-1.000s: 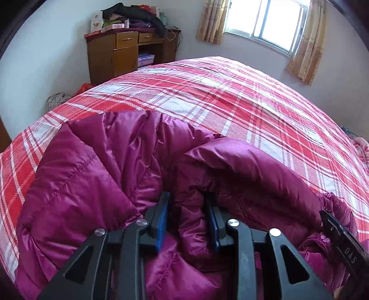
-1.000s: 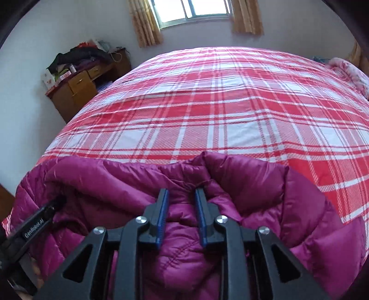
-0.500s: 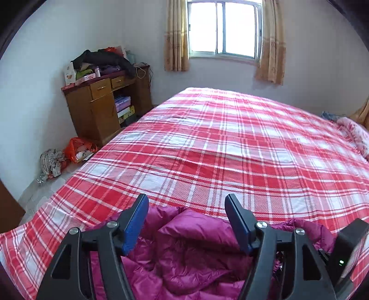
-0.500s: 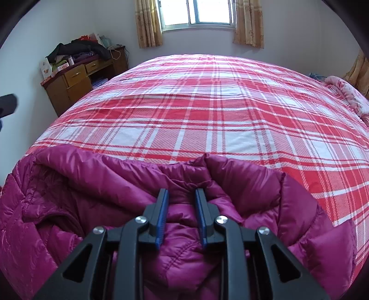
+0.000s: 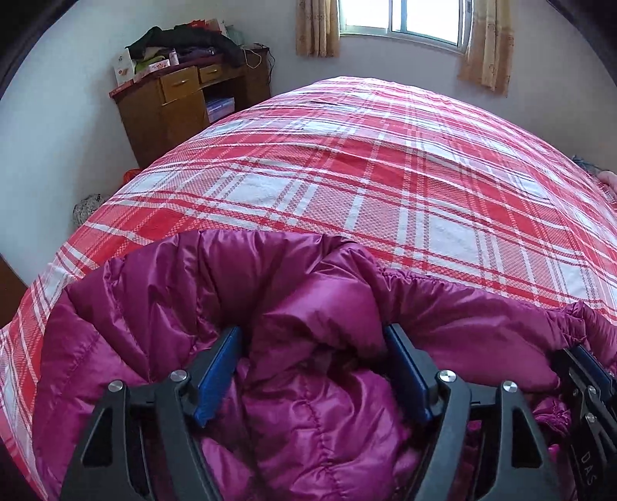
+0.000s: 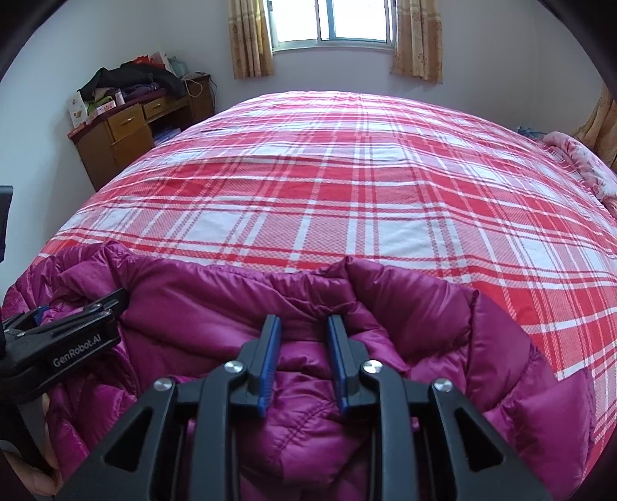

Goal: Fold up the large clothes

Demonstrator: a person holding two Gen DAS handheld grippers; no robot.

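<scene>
A magenta puffer jacket (image 5: 154, 308) lies bunched at the near edge of a bed with a red and white plaid cover (image 5: 385, 173). My left gripper (image 5: 312, 331) hangs low over the jacket. Its jaws are opening and stand wide, and a puffed fold bulges loosely between them. My right gripper (image 6: 302, 320) is shut on a raised fold of the jacket (image 6: 443, 327) near its far edge. The left gripper (image 6: 77, 320) shows at the left of the right wrist view. The right gripper (image 5: 586, 370) shows at the lower right of the left wrist view.
A wooden desk (image 5: 173, 100) piled with clothes and boxes stands against the far left wall. Bags (image 5: 88, 204) lie on the floor beside the bed. A pink floral quilt (image 6: 578, 162) lies at the bed's right side. A curtained window (image 6: 331, 23) is in the far wall.
The left gripper let go of the jacket fold, spread wide and lifted away, then came back down over the jacket. The right gripper kept its grip and stayed put.
</scene>
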